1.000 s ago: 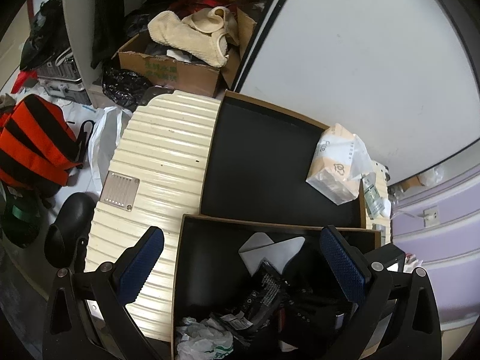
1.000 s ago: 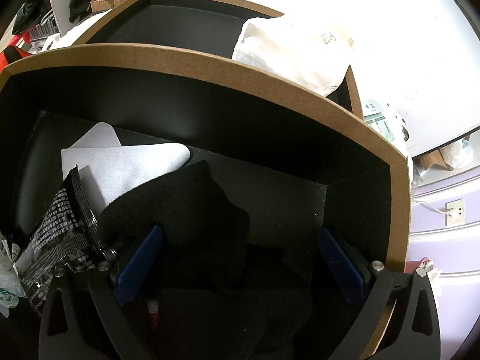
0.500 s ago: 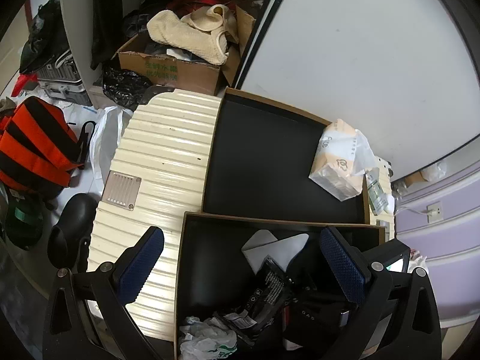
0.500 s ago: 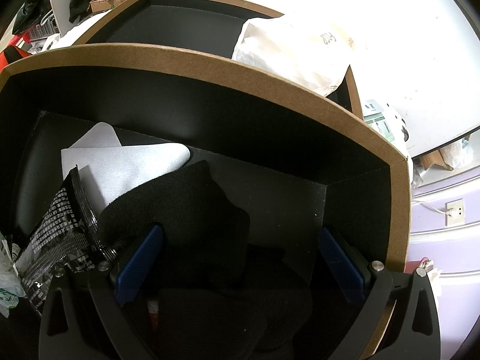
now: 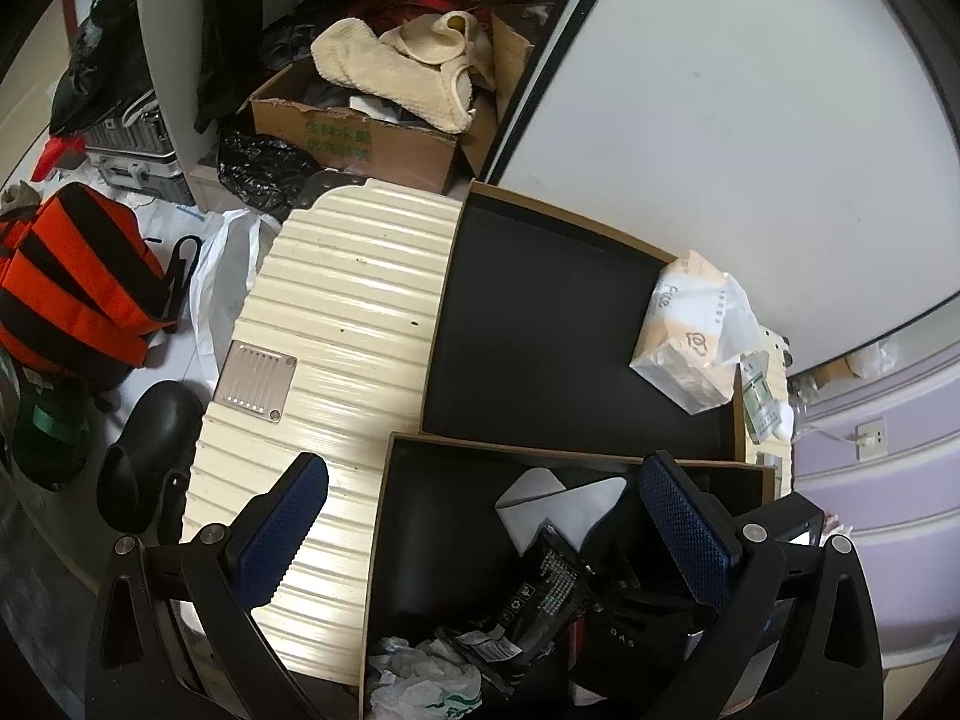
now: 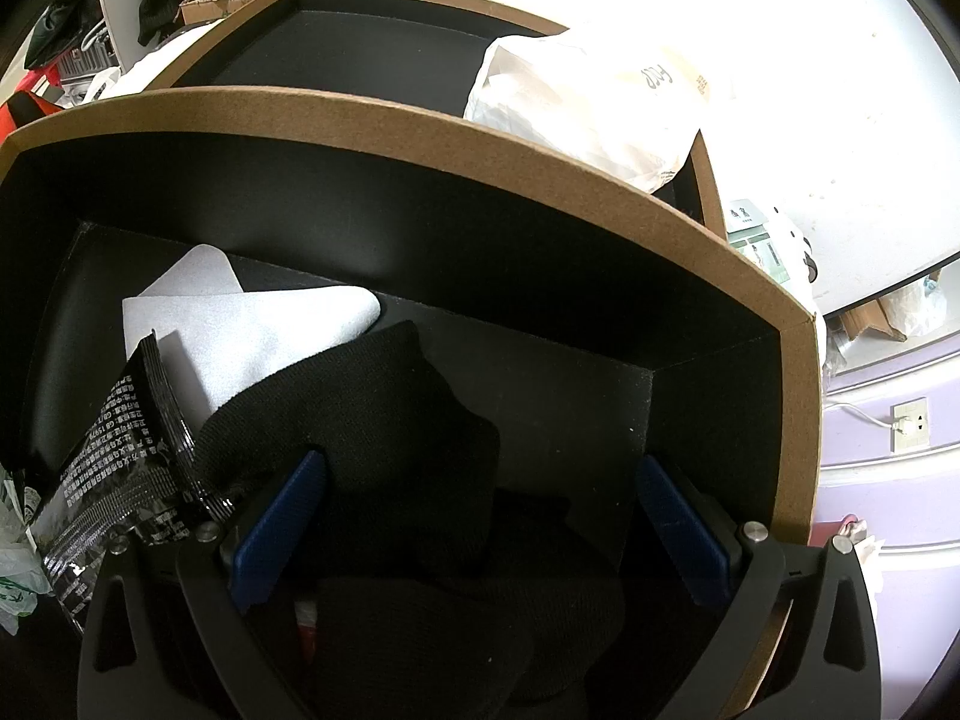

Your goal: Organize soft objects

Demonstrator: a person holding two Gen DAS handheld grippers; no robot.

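Observation:
My right gripper [image 6: 480,516] is open, lowered inside the near black box [image 6: 420,120], its blue pads either side of a black knitted cloth [image 6: 384,432] that lies on more dark fabric. A white sheet [image 6: 240,330] and a black printed packet [image 6: 120,468] lie to its left. My left gripper [image 5: 480,528] hangs open above the same box [image 5: 378,540], holding nothing. The white sheet [image 5: 558,504], the black packet [image 5: 534,600] and a crumpled white bag [image 5: 420,684] show below it.
A second black tray [image 5: 540,324] behind holds a wrapped tissue pack [image 5: 690,342]. A cream ribbed suitcase [image 5: 336,330] lies to the left. A cardboard box [image 5: 360,138] with cream knitwear [image 5: 396,72], an orange-black striped bag [image 5: 72,276] and a white wall panel surround them.
The left gripper has drifted slightly, so the boxes sit a little lower and to the right in its view. The right gripper has not moved.

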